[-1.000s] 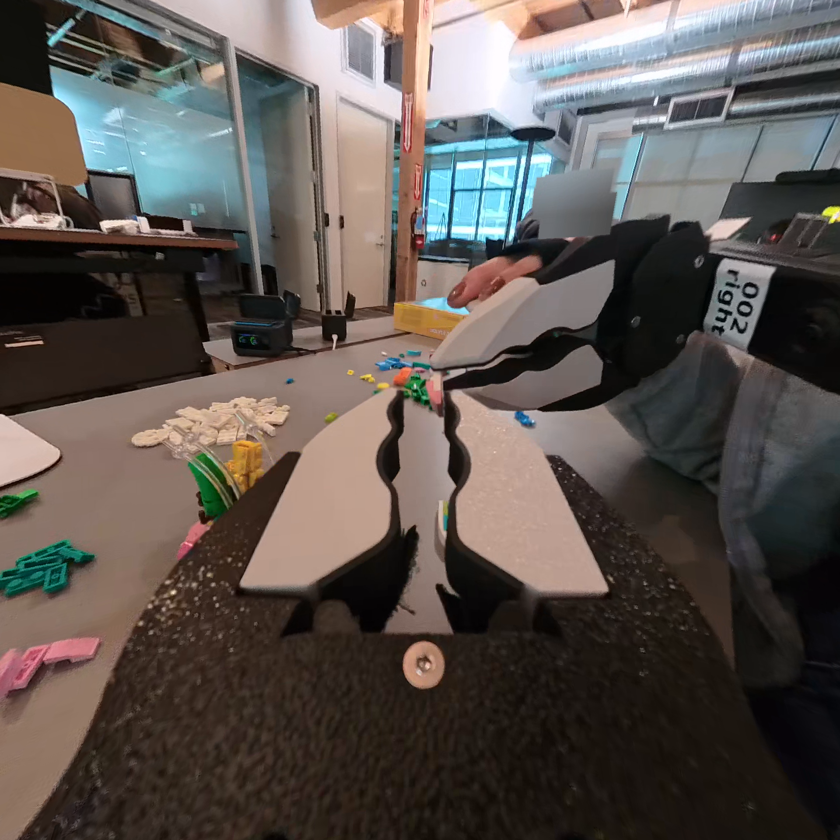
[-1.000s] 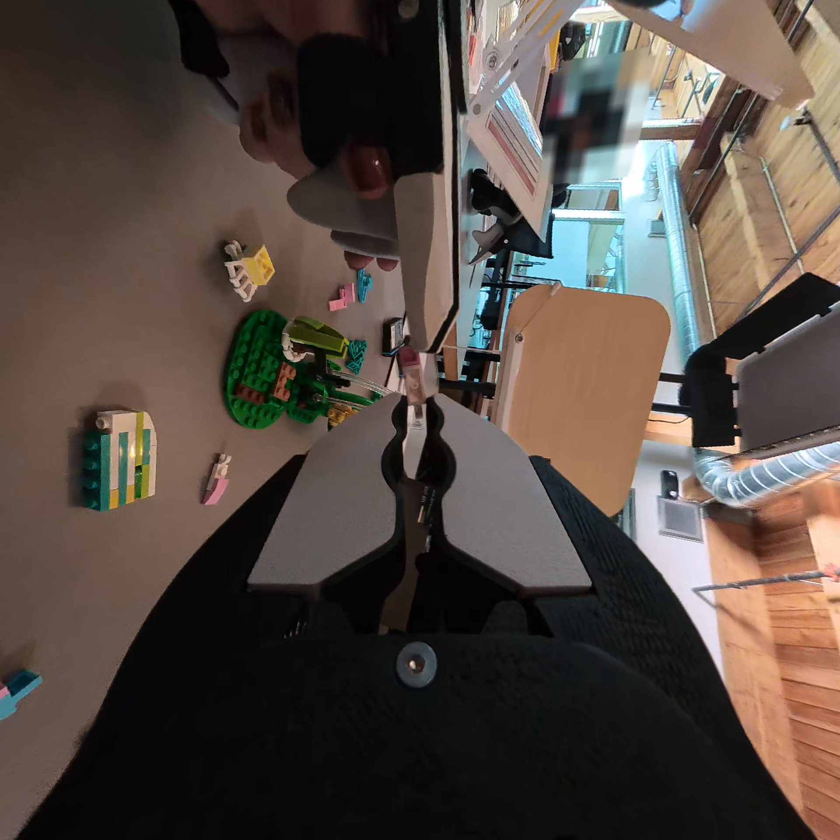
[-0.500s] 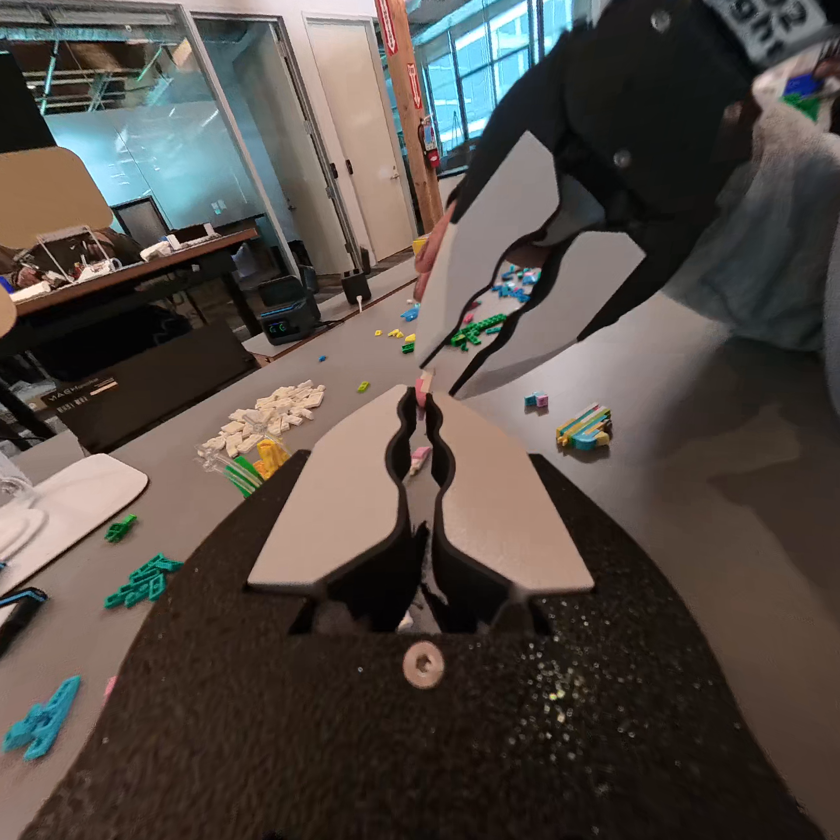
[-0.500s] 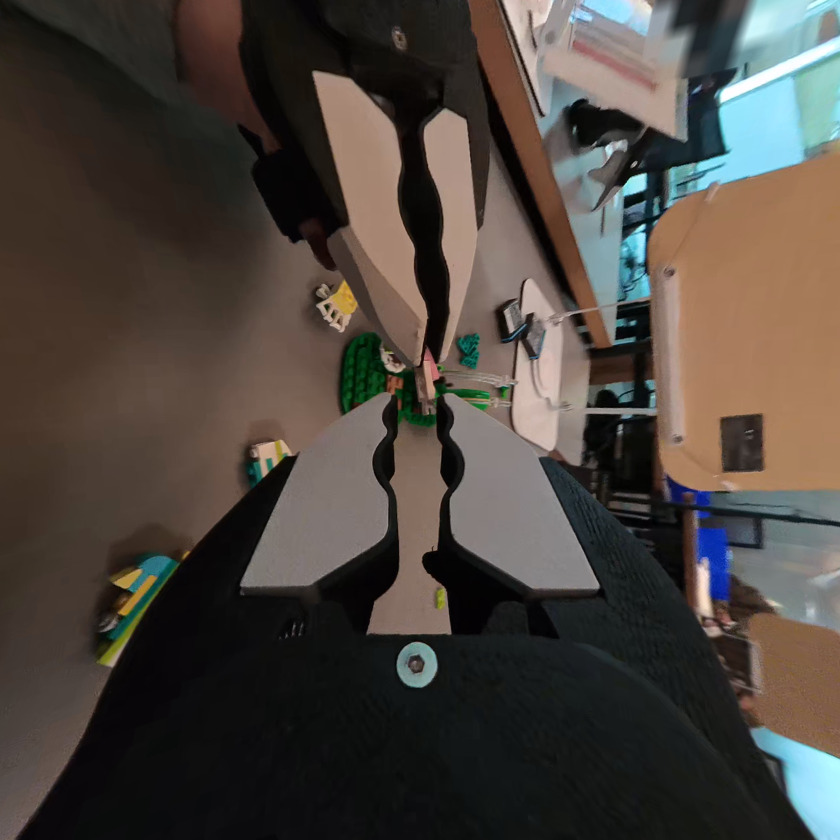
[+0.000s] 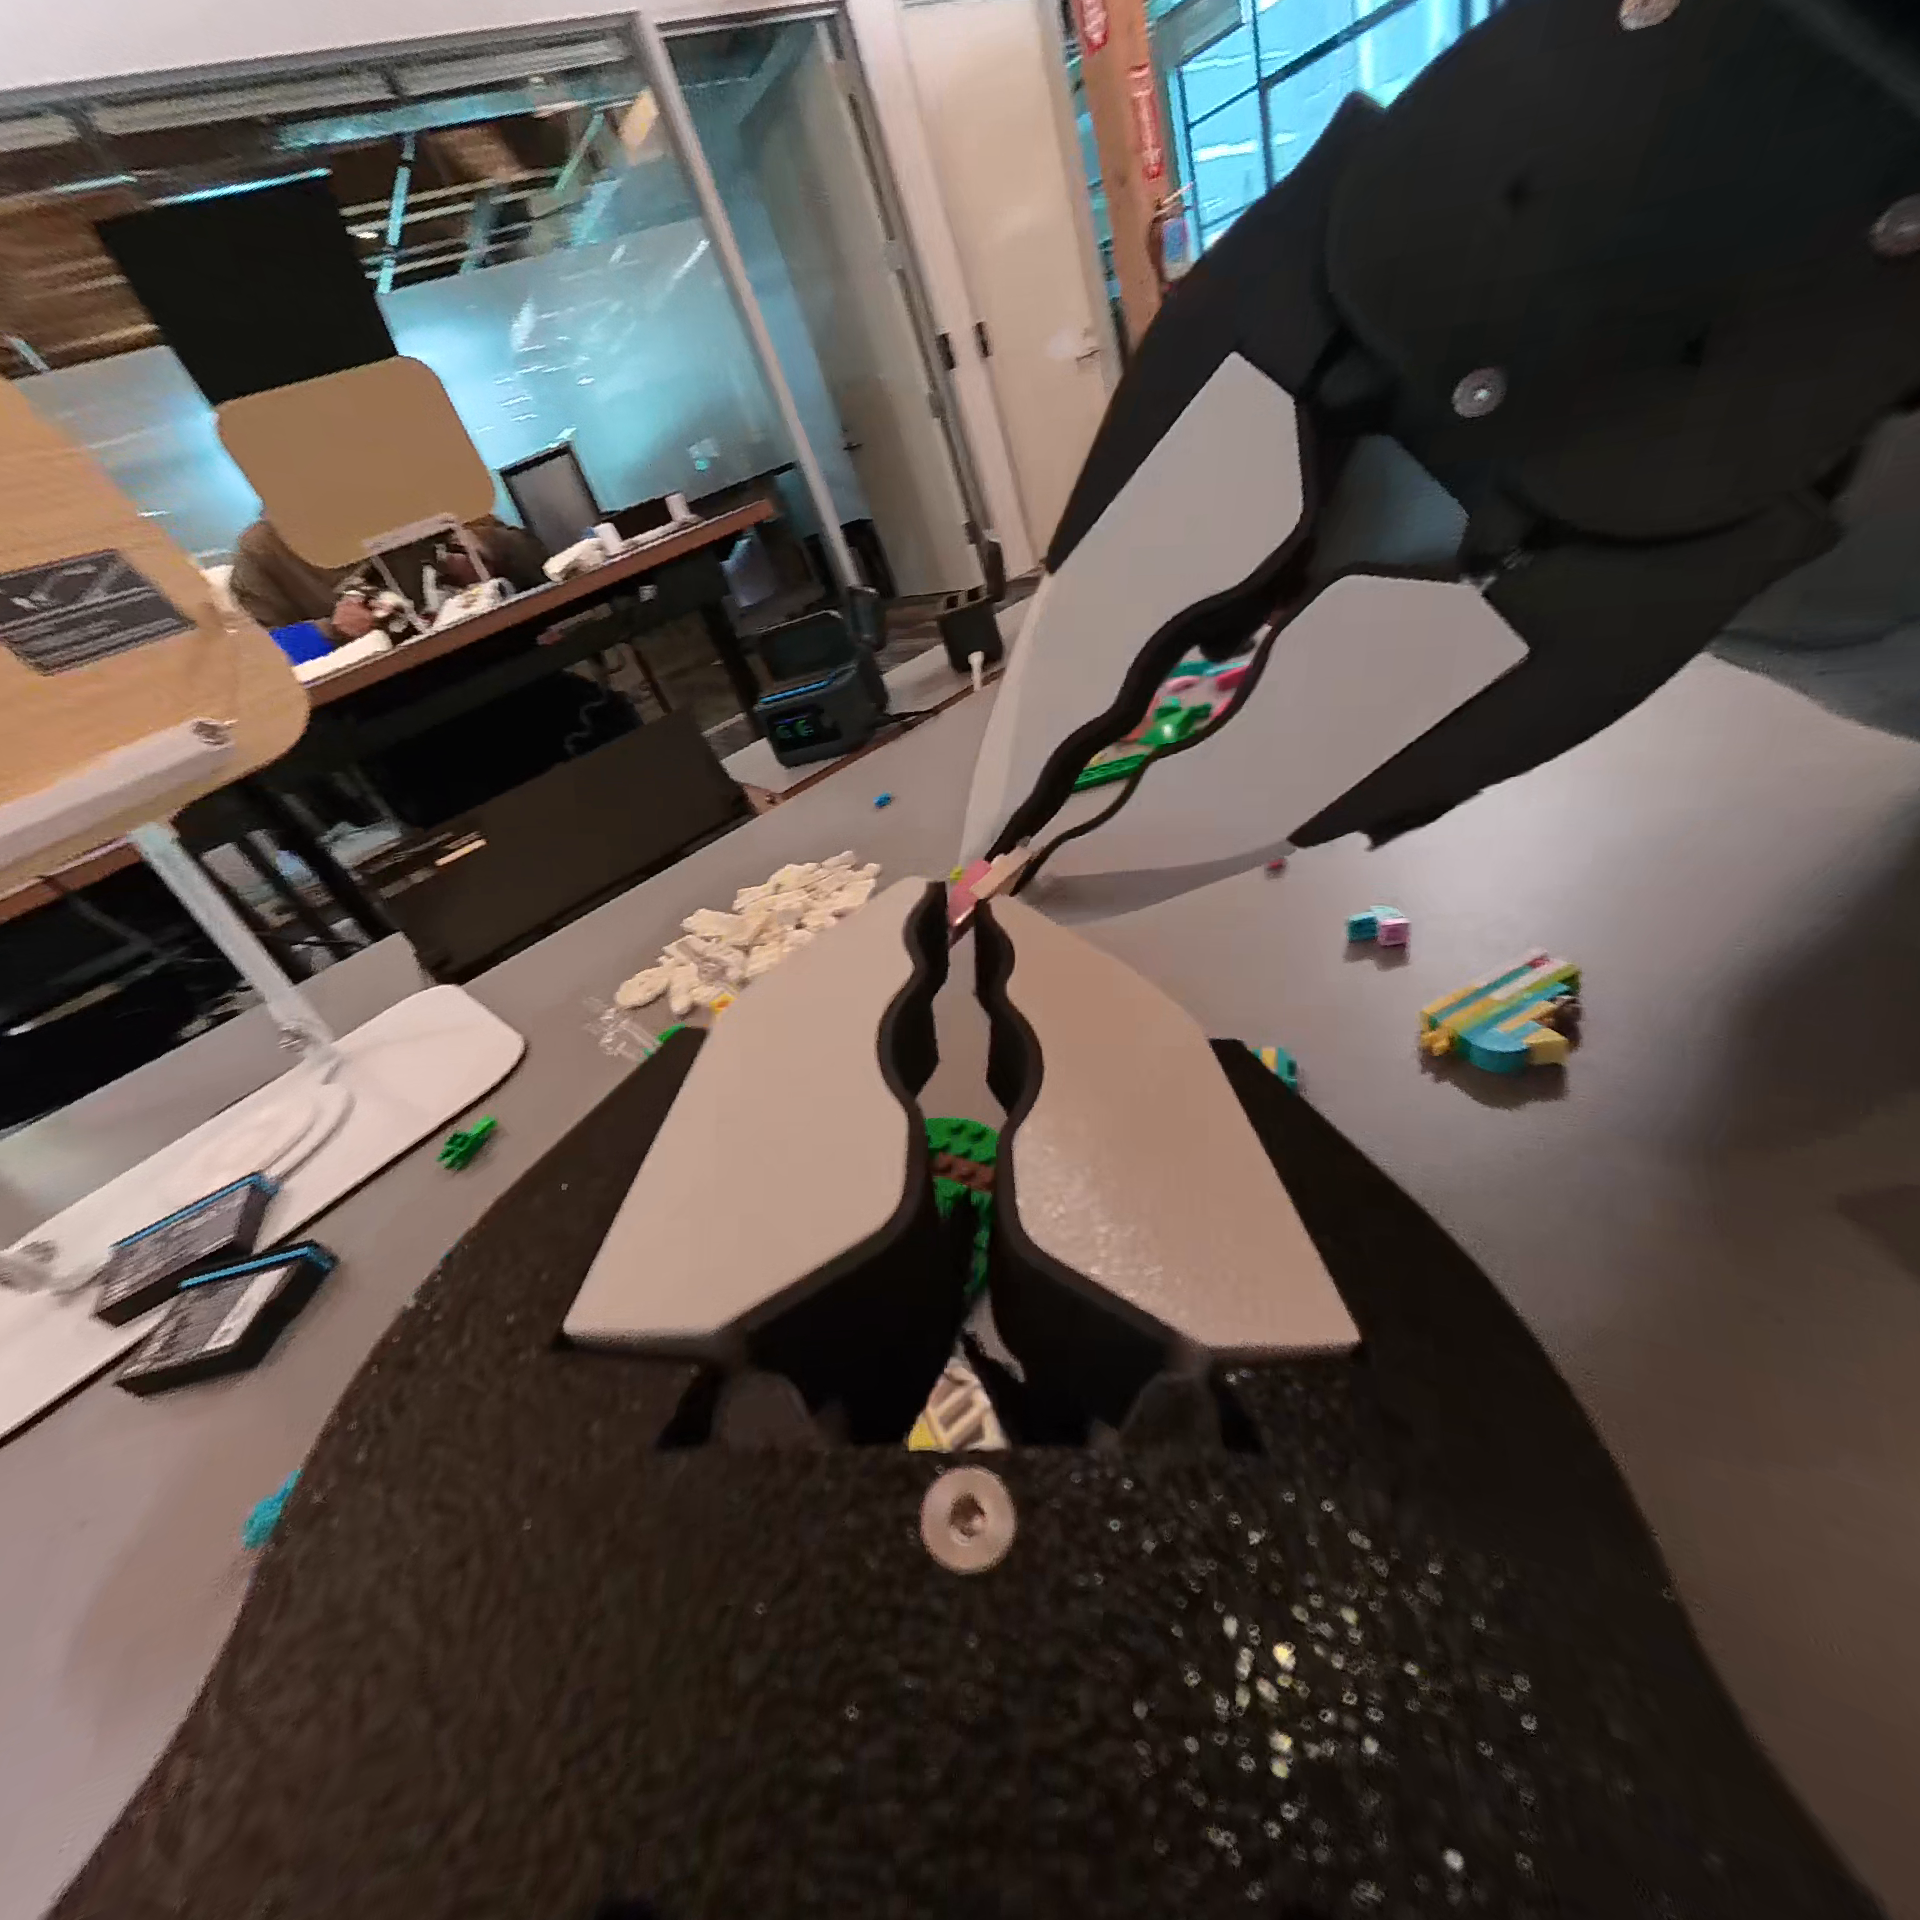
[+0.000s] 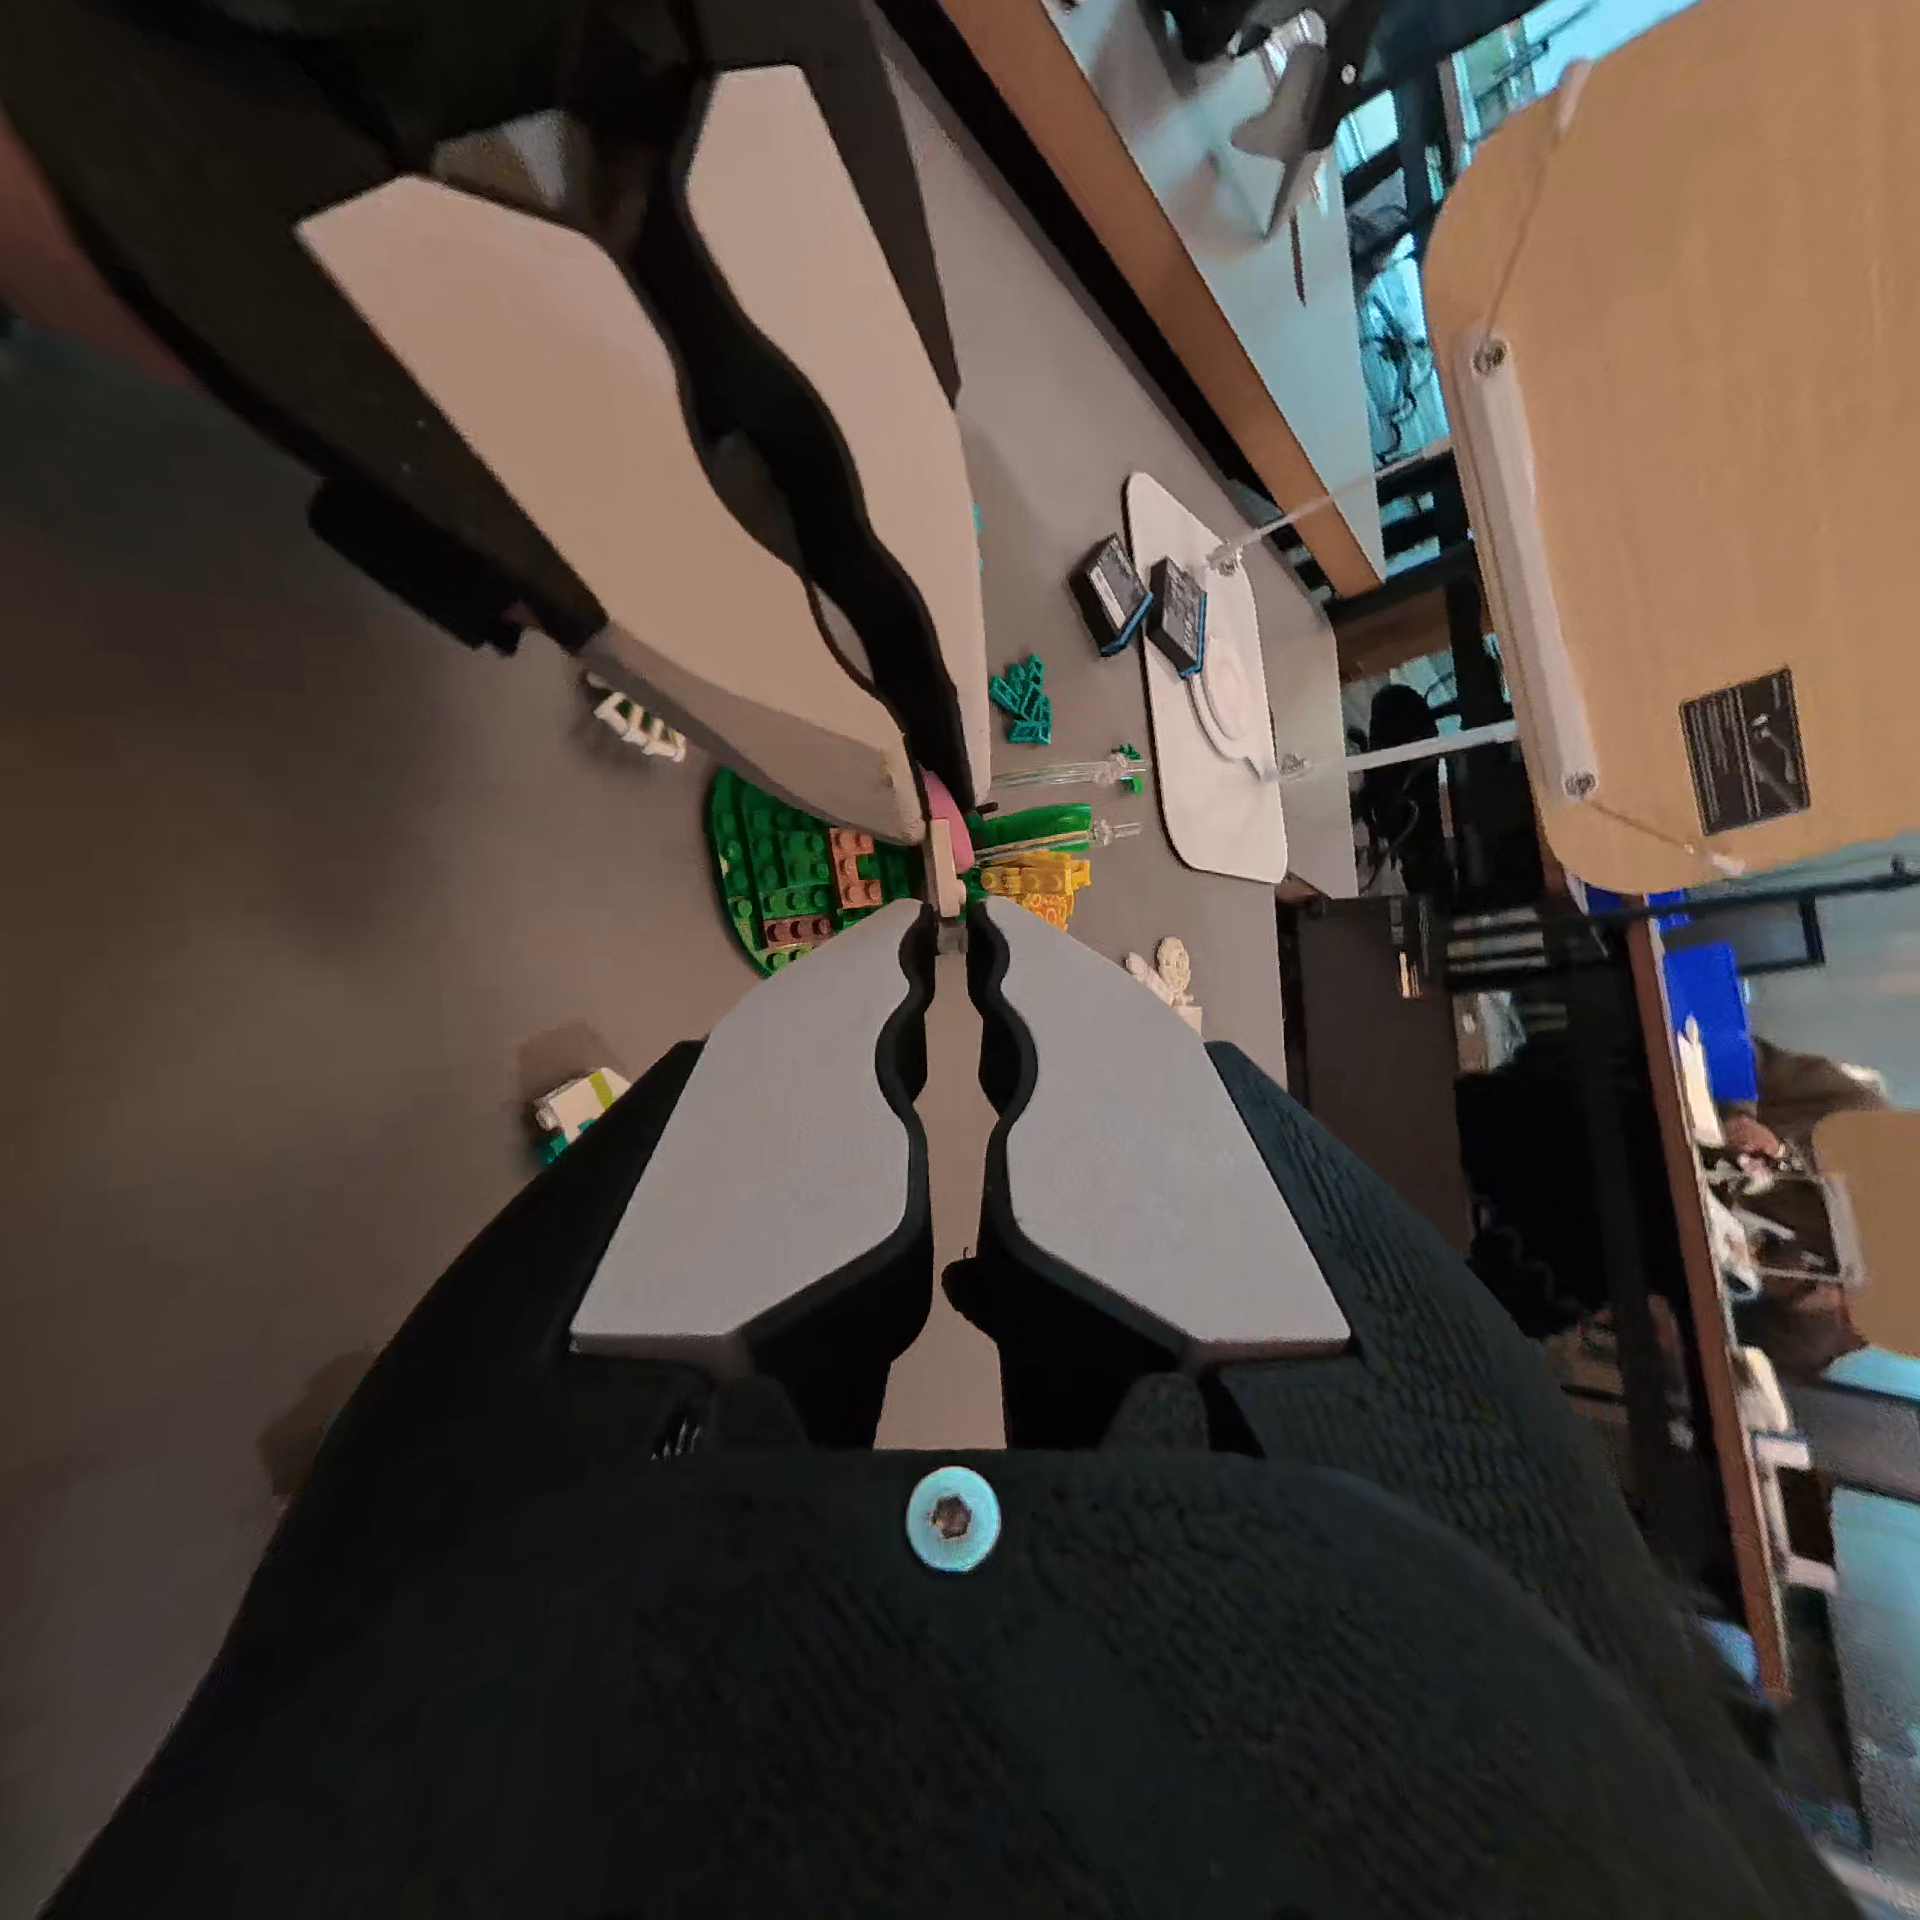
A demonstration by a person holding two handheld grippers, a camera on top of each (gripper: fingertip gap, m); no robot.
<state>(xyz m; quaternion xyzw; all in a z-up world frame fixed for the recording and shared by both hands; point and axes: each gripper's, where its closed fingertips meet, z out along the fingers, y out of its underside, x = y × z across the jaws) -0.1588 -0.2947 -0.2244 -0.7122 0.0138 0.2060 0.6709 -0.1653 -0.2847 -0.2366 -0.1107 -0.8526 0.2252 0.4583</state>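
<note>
Left gripper [image 5: 961, 914] pinching a thin pink plate [image 5: 964, 896]; right gripper [image 6: 948, 920] clamped on a flat tan plate [image 6: 943, 854]. Pieces touching, raised over a studded green baseplate [image 6: 774, 862], long axes running tip to tip.

An open-plan office or lab workspace. Glass-walled meeting rooms [image 5: 582, 343] with frosted panes line the far side, next to pale doors [image 5: 997, 312] and a timber post [image 5: 1127, 156]. Beyond the counter's far edge stands a long wooden desk [image 5: 582, 613] strewn with gear, where a person [image 5: 312, 592] sits, and farther desks show in the right wrist view. The grey counter [image 5: 1558, 1195] carries loose toy building bricks [image 5: 769, 925], a green brick baseplate [image 6: 779, 862] and small brick builds [image 5: 1501, 1013]. Toward its left edge lie black battery packs [image 5: 187, 1299] and a white stand base [image 5: 395, 1049]; a small power unit [image 5: 821, 707] sits on a lower surface past the far edge.
</note>
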